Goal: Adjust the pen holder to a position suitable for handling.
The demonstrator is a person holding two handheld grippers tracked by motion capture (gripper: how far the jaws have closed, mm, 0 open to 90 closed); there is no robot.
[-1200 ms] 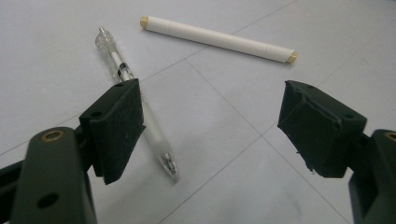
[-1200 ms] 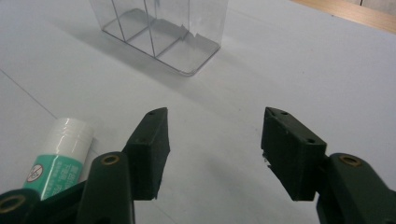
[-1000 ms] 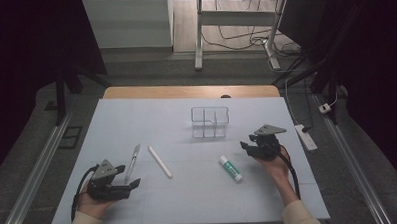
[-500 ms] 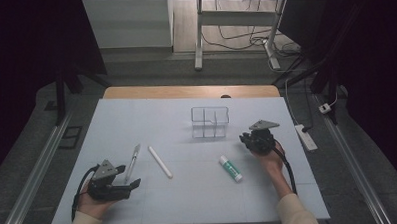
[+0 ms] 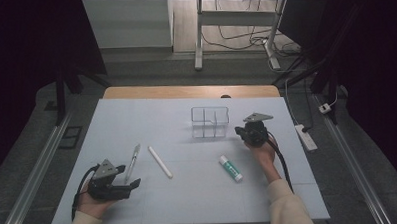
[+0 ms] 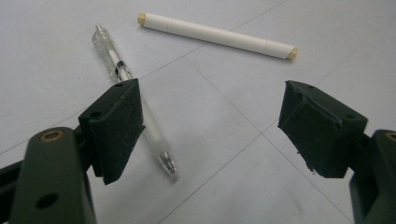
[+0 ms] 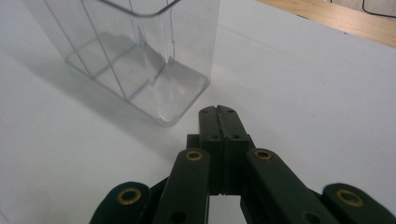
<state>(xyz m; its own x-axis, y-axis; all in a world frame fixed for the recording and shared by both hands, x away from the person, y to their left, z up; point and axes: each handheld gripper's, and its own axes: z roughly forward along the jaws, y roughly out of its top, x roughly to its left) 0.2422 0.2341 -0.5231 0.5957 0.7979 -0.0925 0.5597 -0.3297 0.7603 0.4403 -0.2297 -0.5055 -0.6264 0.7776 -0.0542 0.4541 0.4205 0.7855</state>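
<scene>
A clear compartmented box (image 5: 210, 122) stands at the back middle of the white table (image 5: 136, 119). My right gripper (image 5: 241, 132) is just to its right, jaws shut with nothing between them; in the right gripper view the gripper (image 7: 219, 111) points at the box's (image 7: 130, 46) near corner, a short gap away. My left gripper (image 5: 130, 178) rests at the front left, open. The left gripper view has the gripper (image 6: 215, 123) wide open over bare table, with a clear pen (image 6: 135, 93) by one jaw and a white marker (image 6: 217, 35) beyond. A glue stick (image 5: 230, 168) lies near the right forearm.
The clear pen (image 5: 133, 157) and white marker (image 5: 159, 162) lie side by side left of centre. A wooden edge (image 5: 191, 91) borders the table's far side. On the floor to the right lies a power strip (image 5: 306, 137). Metal rails (image 5: 33, 168) run along both sides.
My right gripper has moved a little forward and left, closer to the clear box. The left gripper and the loose items have stayed put.
</scene>
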